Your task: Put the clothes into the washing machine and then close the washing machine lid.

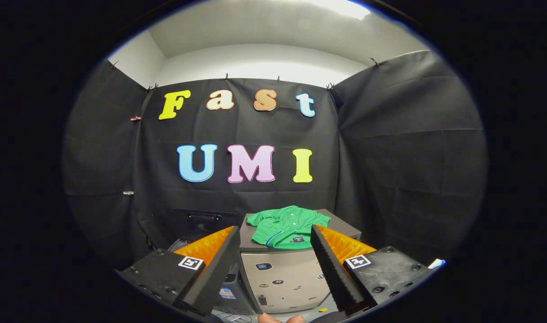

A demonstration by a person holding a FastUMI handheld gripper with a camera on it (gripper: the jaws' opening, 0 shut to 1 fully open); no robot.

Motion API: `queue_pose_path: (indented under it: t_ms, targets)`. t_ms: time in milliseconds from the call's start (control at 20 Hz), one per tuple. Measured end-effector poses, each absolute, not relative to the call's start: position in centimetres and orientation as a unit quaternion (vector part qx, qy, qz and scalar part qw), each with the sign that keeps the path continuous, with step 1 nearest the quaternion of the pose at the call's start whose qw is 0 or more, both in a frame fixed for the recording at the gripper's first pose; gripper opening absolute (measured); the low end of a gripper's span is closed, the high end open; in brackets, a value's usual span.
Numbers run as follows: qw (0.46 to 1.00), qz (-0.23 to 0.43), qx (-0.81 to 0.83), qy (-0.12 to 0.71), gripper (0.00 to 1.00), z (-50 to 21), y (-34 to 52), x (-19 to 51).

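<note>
Gripper (273, 264) fingers spread open, holding nothing. Beyond them, green shirt (287, 226) flat atop beige box (282, 278).

My tongs (273, 251) stand open and empty, fingers spread wide. Beyond them a green shirt (286, 226) lies flat on the closed lid of the washing machine (282, 278).

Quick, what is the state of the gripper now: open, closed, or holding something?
Gripper: open, holding nothing; the green shirt lies beyond its fingers on the grey box.
</note>
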State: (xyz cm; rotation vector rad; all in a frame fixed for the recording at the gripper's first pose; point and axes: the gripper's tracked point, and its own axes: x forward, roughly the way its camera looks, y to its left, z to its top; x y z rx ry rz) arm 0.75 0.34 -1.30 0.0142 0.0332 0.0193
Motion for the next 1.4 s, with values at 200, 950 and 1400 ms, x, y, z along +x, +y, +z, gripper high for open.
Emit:
queue_pose_path:
  t_ms: [200,950,1400]
  targets:
    - [1.0,0.007,0.007,0.018,0.99,-1.3,0.1,1.4]
    - [0.989,0.008,0.017,0.146,0.99,-4.5,-2.8,20.4]
    - [0.969,0.001,-0.03,0.243,0.99,-11.3,-4.0,32.2]
